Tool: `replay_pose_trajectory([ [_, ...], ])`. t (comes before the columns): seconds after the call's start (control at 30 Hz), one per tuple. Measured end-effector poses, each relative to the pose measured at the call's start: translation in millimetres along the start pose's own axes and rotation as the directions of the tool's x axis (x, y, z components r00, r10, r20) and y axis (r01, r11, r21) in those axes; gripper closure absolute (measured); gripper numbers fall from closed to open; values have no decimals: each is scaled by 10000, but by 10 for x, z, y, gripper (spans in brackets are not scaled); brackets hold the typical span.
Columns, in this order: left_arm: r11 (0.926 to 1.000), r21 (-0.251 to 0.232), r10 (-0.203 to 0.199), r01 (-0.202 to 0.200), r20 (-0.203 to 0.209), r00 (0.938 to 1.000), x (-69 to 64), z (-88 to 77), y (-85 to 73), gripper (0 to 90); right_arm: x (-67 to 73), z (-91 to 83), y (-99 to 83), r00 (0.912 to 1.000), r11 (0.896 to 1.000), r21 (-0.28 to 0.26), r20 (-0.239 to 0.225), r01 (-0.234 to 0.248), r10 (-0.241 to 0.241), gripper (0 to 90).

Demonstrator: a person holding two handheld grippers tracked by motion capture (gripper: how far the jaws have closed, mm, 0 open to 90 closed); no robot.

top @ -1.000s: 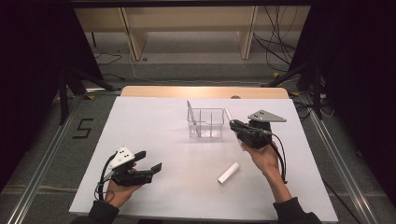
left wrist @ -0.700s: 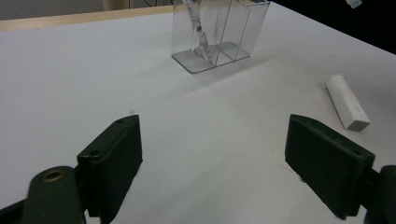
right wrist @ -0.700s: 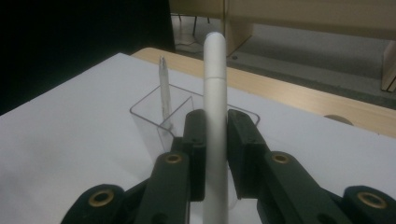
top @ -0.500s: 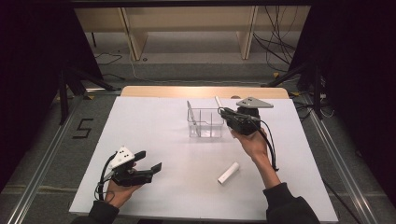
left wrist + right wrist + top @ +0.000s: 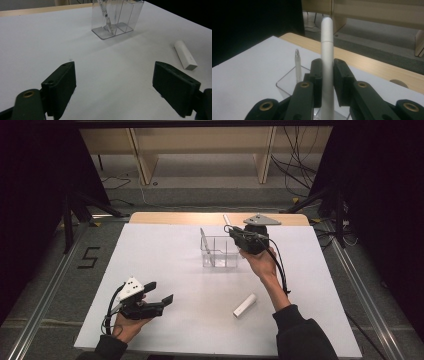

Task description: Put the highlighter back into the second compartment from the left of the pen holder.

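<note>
A clear plastic holder (image 5: 220, 252) with dividers stands on the white table, far of centre. A slim clear pen (image 5: 204, 240) leans in its left compartment. My right gripper (image 5: 233, 233) hovers at the holder's right top edge, shut on a white pen (image 5: 327, 57) that points upward between the jaws. In the right gripper view the holder (image 5: 287, 86) and the clear pen (image 5: 298, 65) lie just beyond the jaws. A short white cylinder (image 5: 245, 305) lies on the table nearer the person. My left gripper (image 5: 160, 291) rests at the near left, open, with nothing between its jaws (image 5: 115, 72).
The left gripper view shows the holder (image 5: 117, 20) ahead and the white cylinder (image 5: 185, 54) to the right. A wooden strip (image 5: 175, 218) edges the table's far side, with shelving behind. A "5" mark (image 5: 89, 257) sits on the floor at the left.
My right gripper has carried the white pen leftward and farther away, from beside the holder to its right top edge. The left gripper has stayed put.
</note>
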State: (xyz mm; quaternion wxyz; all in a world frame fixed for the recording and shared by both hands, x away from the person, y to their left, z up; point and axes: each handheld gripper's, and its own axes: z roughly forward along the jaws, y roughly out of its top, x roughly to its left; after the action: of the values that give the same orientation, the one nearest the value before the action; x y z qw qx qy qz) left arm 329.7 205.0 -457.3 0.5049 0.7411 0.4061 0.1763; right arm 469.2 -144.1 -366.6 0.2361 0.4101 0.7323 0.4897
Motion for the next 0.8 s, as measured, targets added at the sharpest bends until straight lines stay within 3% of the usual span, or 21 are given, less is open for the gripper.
replay_pose_trajectory([
  [0.47, 10000, -14, 2, -2, 29, 10000, -4, 4, -3, 187, 50, 250, 109, 9999, 10000, -64, 143, -4, 5, 788],
  [0.8, 10000, -30, -49, 49, 73, 10000, -2, 5, -3, 188, 39, 437, 85, 9995, 9999, 10, 276, -131, 131, 788],
])
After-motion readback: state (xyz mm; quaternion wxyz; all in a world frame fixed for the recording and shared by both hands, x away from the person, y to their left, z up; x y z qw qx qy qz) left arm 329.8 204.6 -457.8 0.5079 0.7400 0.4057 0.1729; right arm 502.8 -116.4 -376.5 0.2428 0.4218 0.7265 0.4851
